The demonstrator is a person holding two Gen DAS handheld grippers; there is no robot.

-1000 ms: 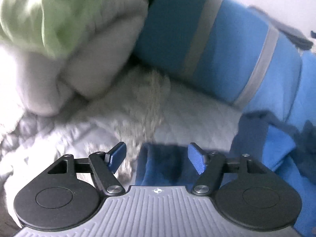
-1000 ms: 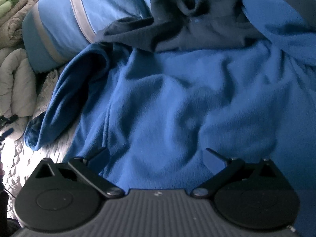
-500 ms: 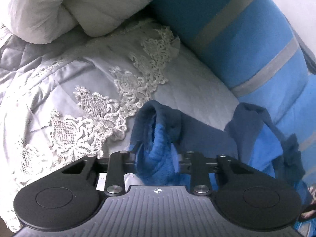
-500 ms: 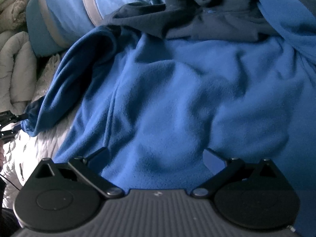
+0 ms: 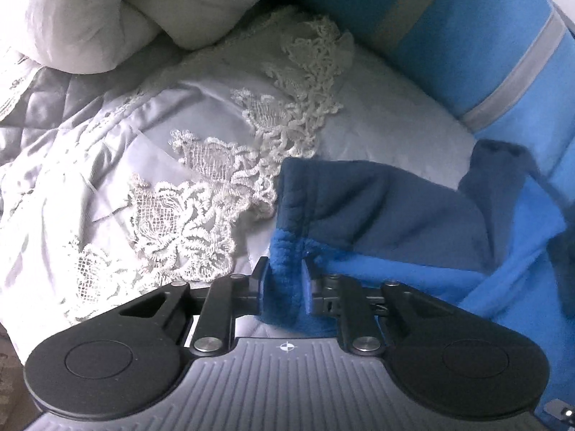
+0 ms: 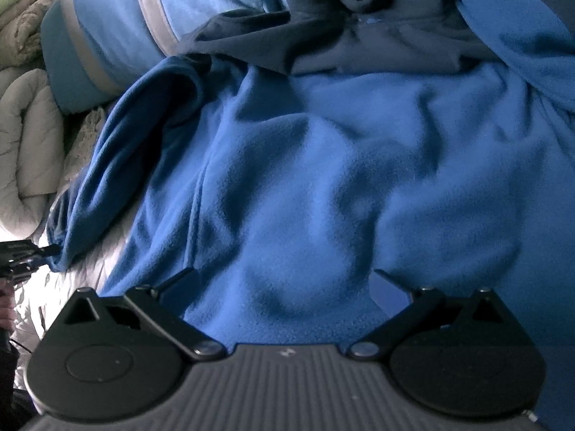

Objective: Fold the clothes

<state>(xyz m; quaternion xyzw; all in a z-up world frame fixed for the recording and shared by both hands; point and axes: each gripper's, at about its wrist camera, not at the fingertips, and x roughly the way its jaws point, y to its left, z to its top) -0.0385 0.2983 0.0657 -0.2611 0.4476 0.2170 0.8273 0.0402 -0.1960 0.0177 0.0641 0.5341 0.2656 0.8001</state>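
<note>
Blue fleece sleeve cuff (image 5: 284,280) sits pinched in the just-closing left claw (image 5: 284,282); right claw (image 6: 284,280) hangs released, fingertips half-buried in the fleece body (image 6: 323,179).

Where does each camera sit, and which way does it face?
Left wrist: on the left gripper, looking steeply down at the sleeve cuff its pads pinch, lace bedspread beyond.
Right wrist: on the right gripper, open, looking down over the blue fleece.
Shared: the cuff, left gripper and striped pillow.
</note>
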